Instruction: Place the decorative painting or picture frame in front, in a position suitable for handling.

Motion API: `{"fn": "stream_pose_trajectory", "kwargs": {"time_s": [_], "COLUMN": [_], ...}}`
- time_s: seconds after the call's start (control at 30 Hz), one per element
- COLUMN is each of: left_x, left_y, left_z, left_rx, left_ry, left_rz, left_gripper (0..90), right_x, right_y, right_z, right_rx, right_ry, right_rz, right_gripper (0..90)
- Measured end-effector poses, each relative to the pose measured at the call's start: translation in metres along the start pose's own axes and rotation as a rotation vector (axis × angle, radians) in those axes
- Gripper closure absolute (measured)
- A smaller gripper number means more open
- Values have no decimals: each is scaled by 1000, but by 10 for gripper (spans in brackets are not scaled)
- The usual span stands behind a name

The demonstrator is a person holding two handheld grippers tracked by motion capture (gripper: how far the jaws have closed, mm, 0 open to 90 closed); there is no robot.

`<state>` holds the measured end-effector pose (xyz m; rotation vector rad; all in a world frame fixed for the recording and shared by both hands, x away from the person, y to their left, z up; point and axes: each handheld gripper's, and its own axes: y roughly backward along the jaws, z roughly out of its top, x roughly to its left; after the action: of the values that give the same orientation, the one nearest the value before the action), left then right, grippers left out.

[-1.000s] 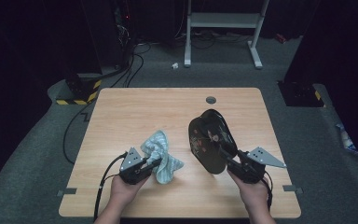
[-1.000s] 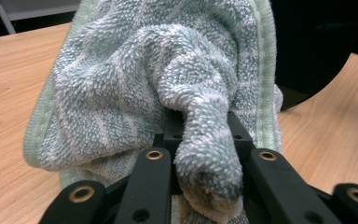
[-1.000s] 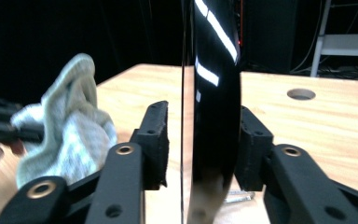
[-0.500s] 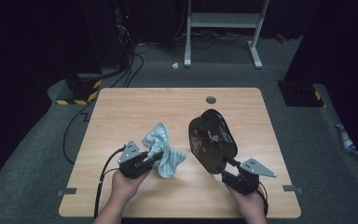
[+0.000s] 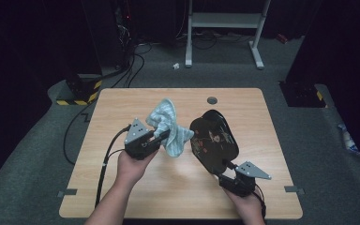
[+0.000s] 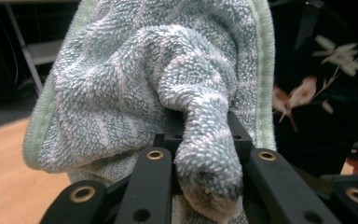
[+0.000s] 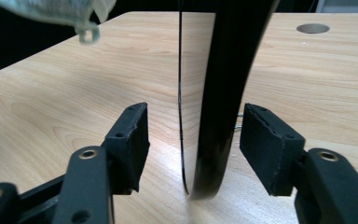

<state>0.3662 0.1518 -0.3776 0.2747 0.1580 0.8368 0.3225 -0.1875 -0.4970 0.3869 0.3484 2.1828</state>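
My left gripper is shut on a pale green striped towel, lifted above the wooden table. In the left gripper view the towel bunches between the jaws of the left gripper. Just right of the towel, a black oval tray with painted flowers stands tilted on its rim; this tray is close behind the cloth. The right gripper is at the tray's near rim. Its jaws have just been opening: the right gripper straddles the tray's edge with a gap on each side.
A round cable hole sits near the table's far edge. A white metal stand and a yellow-black striped block are on the floor beyond. A black cable trails from the left gripper toward the near left.
The left hand has risen with the towel and carried it toward the tray. The right hand has dropped toward the near edge and its jaws have let go of the tray's rim.
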Motion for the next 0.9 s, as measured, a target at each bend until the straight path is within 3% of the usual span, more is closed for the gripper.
{"fn": "stream_pose_trajectory", "kwargs": {"time_s": [0.1, 0.2, 0.3, 0.47, 0.57, 0.9], "left_x": [-3, -8, -15, -18, -24, -36], "left_y": [-2, -5, -10, -15, -19, -33], "left_z": [9, 22, 36, 50, 60, 80], "left_rx": [-13, -20, -18, -45, -51, -78], "left_ry": [-5, 8, -19, 6, -2, -12], "left_rz": [-4, -12, 2, -13, -17, -63], "left_gripper": [767, 767, 766, 766, 766, 764], "right_x": [-1, -2, -2, -3, -3, 0], "right_y": [-1, -3, -5, -4, -4, -6], "right_z": [0, 0, 2, 2, 2, 2], "right_rx": [2, 2, -2, -14, -19, -17], "right_ry": [-25, -26, -29, -26, -20, -18], "right_rz": [5, 8, 24, 45, 46, 44], "right_gripper": [452, 481, 527, 557, 550, 584]}}
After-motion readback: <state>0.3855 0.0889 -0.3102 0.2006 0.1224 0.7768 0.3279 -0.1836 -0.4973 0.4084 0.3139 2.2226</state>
